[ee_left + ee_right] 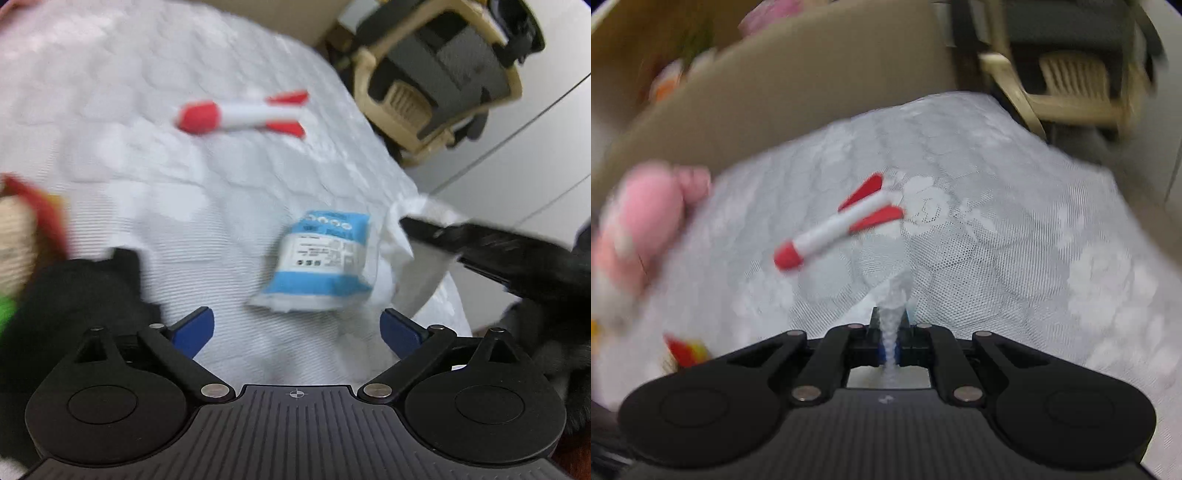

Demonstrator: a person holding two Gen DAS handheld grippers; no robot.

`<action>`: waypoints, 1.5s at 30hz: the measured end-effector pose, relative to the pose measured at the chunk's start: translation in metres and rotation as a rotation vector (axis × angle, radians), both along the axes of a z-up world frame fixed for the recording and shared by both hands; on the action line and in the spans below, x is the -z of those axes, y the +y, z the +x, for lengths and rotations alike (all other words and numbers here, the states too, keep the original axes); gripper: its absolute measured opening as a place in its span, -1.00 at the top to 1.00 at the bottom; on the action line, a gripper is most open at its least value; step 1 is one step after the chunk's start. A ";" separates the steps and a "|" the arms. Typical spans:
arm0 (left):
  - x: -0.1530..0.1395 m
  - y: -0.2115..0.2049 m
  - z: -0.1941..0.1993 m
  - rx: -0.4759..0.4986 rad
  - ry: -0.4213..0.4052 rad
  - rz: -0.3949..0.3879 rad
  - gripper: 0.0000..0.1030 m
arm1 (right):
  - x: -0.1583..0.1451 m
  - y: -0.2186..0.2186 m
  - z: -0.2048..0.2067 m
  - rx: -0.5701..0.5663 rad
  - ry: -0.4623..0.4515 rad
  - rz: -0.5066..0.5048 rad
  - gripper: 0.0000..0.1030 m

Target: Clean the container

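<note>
In the left wrist view a blue and white wipes packet (321,266) lies on the white lace cloth (147,166). My left gripper (297,330) stands open just short of it, and neither blue pad touches it. From the right, my right gripper (410,225) reaches in with a crumpled white wipe (402,240) pinched at its tip, beside the packet. In the right wrist view my right gripper (890,332) is shut on that wipe (894,306), which sticks up between the fingers. A cardboard box (775,92) with toys inside stands behind the cloth.
A red and white toy rocket (240,114) (838,229) lies mid-cloth. A pink plush (646,221) and a red-yellow toy (687,350) sit at the left. A red and beige plush (22,229) is at the far left. A beige chair (436,81) (1071,85) stands past the cloth's edge.
</note>
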State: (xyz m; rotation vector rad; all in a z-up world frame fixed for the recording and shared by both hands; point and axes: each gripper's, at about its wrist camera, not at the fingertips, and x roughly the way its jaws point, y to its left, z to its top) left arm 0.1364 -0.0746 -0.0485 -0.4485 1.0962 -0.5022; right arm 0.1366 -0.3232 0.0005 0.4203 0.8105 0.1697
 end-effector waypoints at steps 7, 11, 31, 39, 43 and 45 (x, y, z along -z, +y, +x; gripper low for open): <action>0.054 -0.035 0.016 -0.247 0.336 -0.390 -0.96 | -0.008 -0.057 -0.012 0.108 -0.072 0.315 0.88; 0.087 -0.041 0.006 -0.521 0.509 -0.665 -0.98 | -0.008 -0.069 -0.014 0.176 -0.082 0.316 0.88; 0.039 0.041 -0.054 -0.396 0.429 -0.216 -0.32 | -0.001 -0.035 -0.011 0.013 -0.054 0.238 0.87; -0.044 0.051 -0.129 -0.015 0.008 0.407 -0.80 | -0.026 0.025 -0.032 -0.193 -0.121 0.143 0.88; -0.041 0.077 -0.120 -0.110 -0.052 0.616 -0.76 | -0.032 0.100 -0.037 -0.480 -0.090 0.294 0.88; -0.030 0.084 -0.107 -0.135 -0.042 0.616 -0.70 | -0.016 0.143 -0.034 -0.573 -0.036 0.254 0.88</action>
